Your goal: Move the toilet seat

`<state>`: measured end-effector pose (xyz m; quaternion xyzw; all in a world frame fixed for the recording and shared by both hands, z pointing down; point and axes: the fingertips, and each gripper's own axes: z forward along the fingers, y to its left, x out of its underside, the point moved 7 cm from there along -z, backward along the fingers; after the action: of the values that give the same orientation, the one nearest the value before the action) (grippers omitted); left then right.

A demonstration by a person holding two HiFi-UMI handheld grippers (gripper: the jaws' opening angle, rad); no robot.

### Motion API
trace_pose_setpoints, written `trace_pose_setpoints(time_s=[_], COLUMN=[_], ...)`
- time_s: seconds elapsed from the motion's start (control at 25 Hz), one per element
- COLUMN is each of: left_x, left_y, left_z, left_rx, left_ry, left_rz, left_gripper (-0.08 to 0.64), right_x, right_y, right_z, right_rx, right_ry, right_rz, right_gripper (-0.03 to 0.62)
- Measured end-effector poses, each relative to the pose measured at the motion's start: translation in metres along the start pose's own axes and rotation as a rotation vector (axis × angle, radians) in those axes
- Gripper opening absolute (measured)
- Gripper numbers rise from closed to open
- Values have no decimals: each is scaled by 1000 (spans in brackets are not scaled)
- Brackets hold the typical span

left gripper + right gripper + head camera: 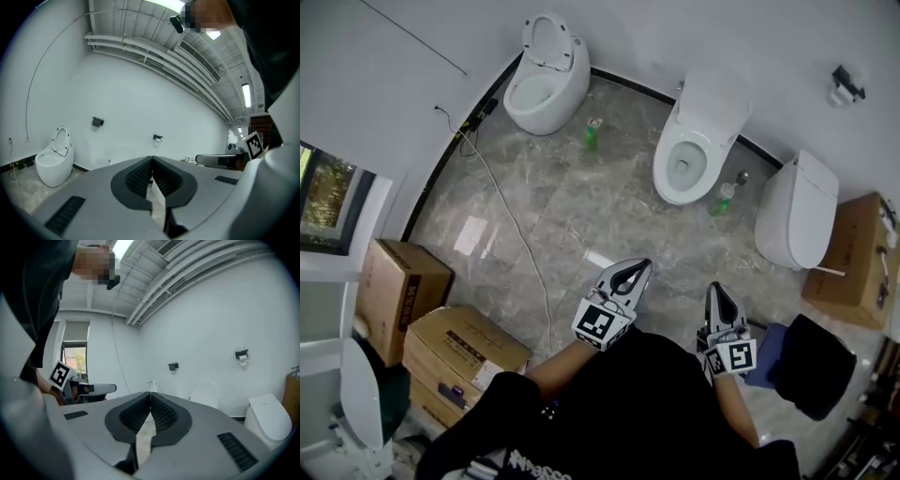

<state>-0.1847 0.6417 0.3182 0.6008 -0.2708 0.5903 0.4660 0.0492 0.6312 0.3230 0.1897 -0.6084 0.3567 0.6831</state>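
Three white toilets stand along the curved wall. The egg-shaped one [546,80] [52,161] on the left has its seat raised. On the middle one [694,150] the lid stands up over an open bowl. The right one [797,211] [267,420] has its lid down. My left gripper [628,277] [152,161] is shut and empty, held over the floor and pointing towards the middle toilet. Beside it my right gripper [717,300] [150,397] is also shut, with nothing in it. Both are well short of any toilet.
Cardboard boxes [422,291] are stacked at the left, and another box [853,258] stands by the right toilet. Green bottles [592,134] [724,199] stand on the marble floor. A cable [511,225] trails from the left wall. A black bag [811,361] lies at my right.
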Motion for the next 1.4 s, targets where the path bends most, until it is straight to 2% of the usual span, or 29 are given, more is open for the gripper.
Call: trace_pose_setpoints(time_s=[0.08,0.2,0.32,0.48,0.6,0.72,0.8,0.92,1.0,1.24,1.4], left_x=[-1,-8,-21,-25,-20,-27,-32,-30,-28,-9,-9], left_y=[17,37,55,71,85,101,103,100,100,103,109], left_z=[10,18,21,34,38,38,44,54,54,62,94], left_rx=[1,17,46,67,72,58,50,28,11,-74,-139], left_ry=[4,-5,-21,-32,-31,-70,-88,-67,-52,2,44], left_rz=[-14,-49,-43,-32,-80,-154,-140,-103,-95,-98,-92], left_gripper=[11,12,11,11,11,11,11,11,11,11,11], right_x=[0,-6,-14,-13,-13,-14,-12,-8,-7,1,-8], right_y=[-8,-10,-5,-16,-19,-16,-20,-35,-43,-88,-125], right_z=[16,40,65,79,82,79,72,58,55,83,116], right_rx=[33,61,79,144,197,216,232,273,289,216,162], right_ry=[15,35,26,-14,-24,-23,-20,-38,-38,-39,-64], right_rz=[13,-18,-41,32,54,44,60,132,135,135,160], right_gripper=[26,26,26,27,28,28,27,28,28,28,26])
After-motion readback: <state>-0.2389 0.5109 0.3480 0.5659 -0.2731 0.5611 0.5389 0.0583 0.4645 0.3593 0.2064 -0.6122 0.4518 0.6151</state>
